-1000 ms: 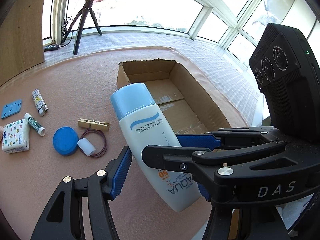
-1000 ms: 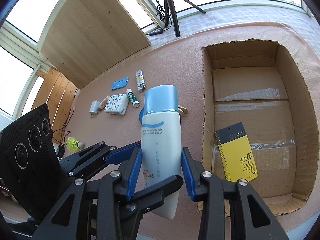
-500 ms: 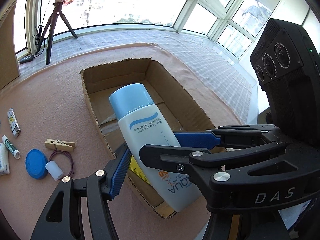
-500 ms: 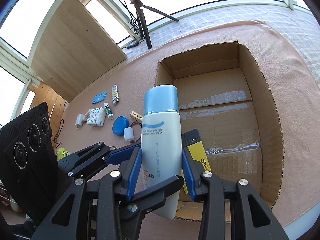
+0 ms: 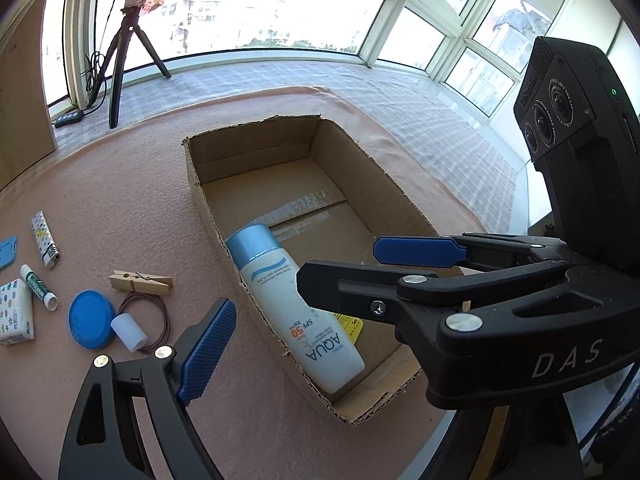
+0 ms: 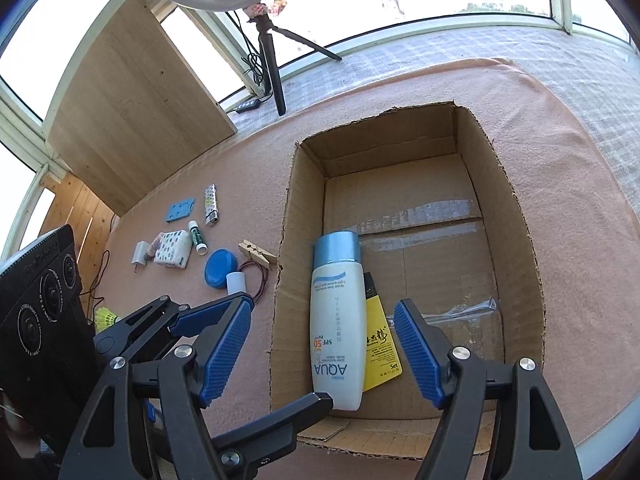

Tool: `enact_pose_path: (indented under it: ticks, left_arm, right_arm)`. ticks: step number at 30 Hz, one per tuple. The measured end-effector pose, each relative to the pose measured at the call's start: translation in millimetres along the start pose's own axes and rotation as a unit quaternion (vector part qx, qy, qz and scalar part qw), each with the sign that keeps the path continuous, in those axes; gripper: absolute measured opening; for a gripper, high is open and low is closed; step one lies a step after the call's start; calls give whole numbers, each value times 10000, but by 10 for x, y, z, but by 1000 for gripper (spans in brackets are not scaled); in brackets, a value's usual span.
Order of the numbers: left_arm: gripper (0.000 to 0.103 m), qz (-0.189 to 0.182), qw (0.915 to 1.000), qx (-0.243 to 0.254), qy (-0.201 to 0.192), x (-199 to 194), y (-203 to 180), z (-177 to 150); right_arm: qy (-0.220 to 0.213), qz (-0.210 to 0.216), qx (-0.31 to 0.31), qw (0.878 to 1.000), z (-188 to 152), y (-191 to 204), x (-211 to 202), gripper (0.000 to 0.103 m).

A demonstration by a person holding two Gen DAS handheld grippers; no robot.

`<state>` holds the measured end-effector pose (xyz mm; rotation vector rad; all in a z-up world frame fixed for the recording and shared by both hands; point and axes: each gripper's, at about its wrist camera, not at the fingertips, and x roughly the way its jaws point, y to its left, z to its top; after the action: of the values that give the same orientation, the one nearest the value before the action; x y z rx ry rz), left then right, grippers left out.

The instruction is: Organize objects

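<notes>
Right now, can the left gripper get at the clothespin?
Probably yes. The clothespin lies in the open on the mat, outside the box; the left gripper is open and holds nothing.

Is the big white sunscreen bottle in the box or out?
In. The sunscreen bottle lies flat on the cardboard box floor, partly over a yellow card.

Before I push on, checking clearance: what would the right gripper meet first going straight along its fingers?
Probably the white sunscreen bottle with the blue cap, lying in the brown cardboard box between the right gripper's open jaws, which have just been opening. Depth is uncertain.
</notes>
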<state>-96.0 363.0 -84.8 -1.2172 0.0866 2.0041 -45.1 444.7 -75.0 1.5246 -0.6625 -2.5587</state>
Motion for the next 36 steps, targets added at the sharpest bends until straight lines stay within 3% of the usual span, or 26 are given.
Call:
enact_pose_path:
  ticks: [8,13,20,26,36]
  left_arm:
    - [89,260,9995,-192,-26,-239,307,-120]
    - [89,567,9971,-503,-17,-368,715,-137]
    - [89,905,9910,-961,206,-289,1273,27]
    - [87,1035,9891,-996,313,-148,1439,241]
    - [62,1208,9880,-710,652,288,1417,565]
  right_arm:
    - [-116,-51,23,9999,-27,74,-35,71]
    - [-297,-111,98,9994,-79,85,-149,71]
    - [-425,-144,169,9989,-185,75,-304,71]
    - [-440,-196,182,9987,-277,59,-374,71]
    - [-404,-161,237,9988,-357,13,-410,71]
